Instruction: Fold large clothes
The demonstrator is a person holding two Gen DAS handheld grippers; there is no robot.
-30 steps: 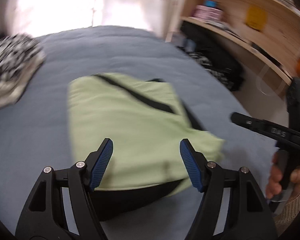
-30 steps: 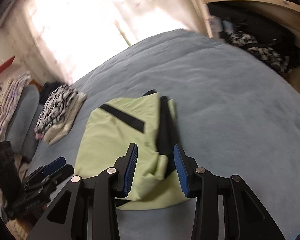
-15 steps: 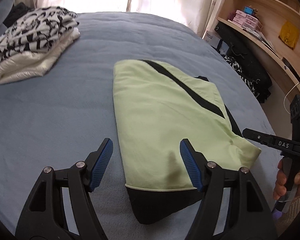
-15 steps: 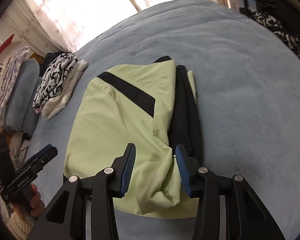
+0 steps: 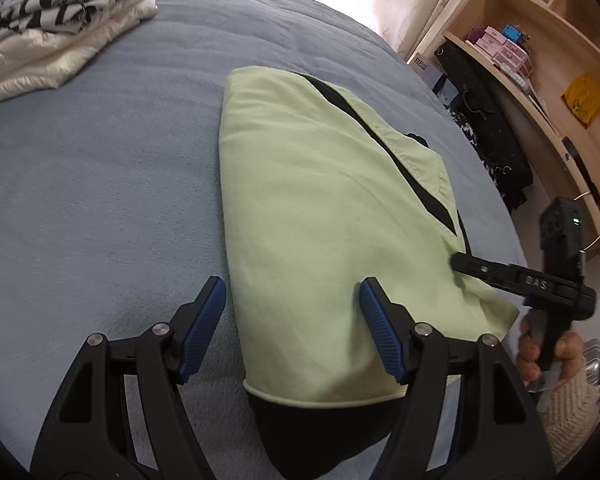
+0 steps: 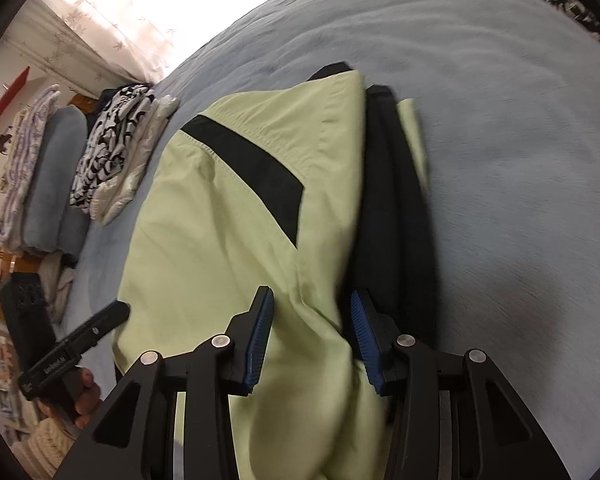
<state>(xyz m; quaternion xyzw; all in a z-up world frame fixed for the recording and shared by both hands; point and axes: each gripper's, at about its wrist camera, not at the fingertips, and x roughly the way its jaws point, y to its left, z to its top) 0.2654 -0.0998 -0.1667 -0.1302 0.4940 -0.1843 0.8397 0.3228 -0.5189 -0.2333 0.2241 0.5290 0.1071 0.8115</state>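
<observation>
Here, folded green jacket on blue bed, both tongs open above it

Wooden shelves, sheer curtains, grey cushion.

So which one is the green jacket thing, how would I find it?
Look at the big blue bed. In the middle lies a folded light green garment with a black stripe across it and black fabric at its near end. The folded clothes near the bed's far corner are black-and-white patterned and cream, so green is the giveaway.
</observation>
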